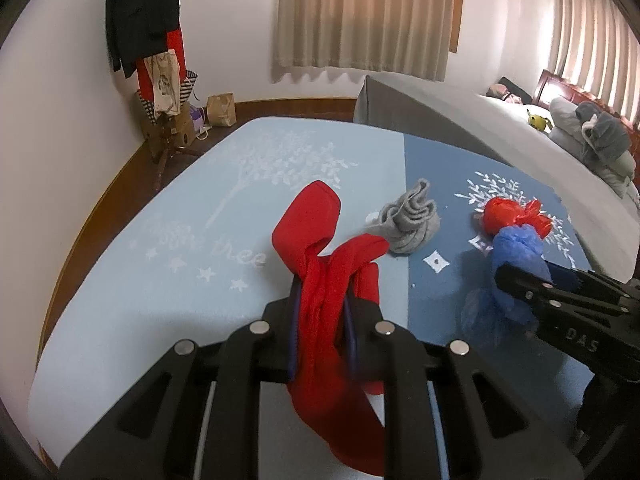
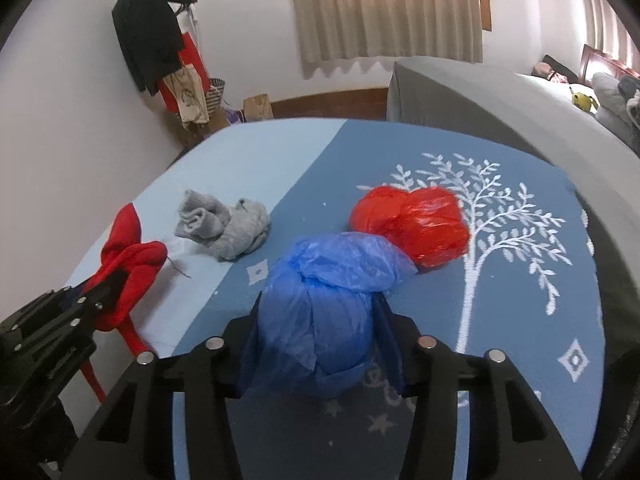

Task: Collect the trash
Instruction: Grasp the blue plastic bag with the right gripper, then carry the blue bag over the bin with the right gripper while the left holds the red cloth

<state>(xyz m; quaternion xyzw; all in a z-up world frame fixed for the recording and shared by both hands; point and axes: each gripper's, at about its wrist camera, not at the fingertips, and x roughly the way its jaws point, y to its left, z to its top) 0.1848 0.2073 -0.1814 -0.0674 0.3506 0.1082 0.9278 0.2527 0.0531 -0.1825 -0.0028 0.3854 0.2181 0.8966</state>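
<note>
My left gripper [image 1: 322, 304] is shut on a red cloth [image 1: 320, 264] and holds it above the blue mat [image 1: 160, 280]; the cloth hangs down between the jaws. It also shows in the right wrist view [image 2: 128, 264]. My right gripper [image 2: 316, 320] is shut on a tied blue plastic bag [image 2: 320, 304], seen in the left wrist view [image 1: 516, 268] too. A tied red plastic bag [image 2: 412, 224] lies on the dark blue half of the mat, just beyond the blue bag. A crumpled grey cloth [image 2: 224, 224] lies near the mat's middle.
The mat [image 2: 520, 320] covers a raised surface with a tree print. A grey bed [image 1: 460, 120] stands behind it on the right, with pillows and a yellow toy [image 1: 538, 120]. A coat rack [image 1: 160, 60] with clothes and bags stands in the far left corner.
</note>
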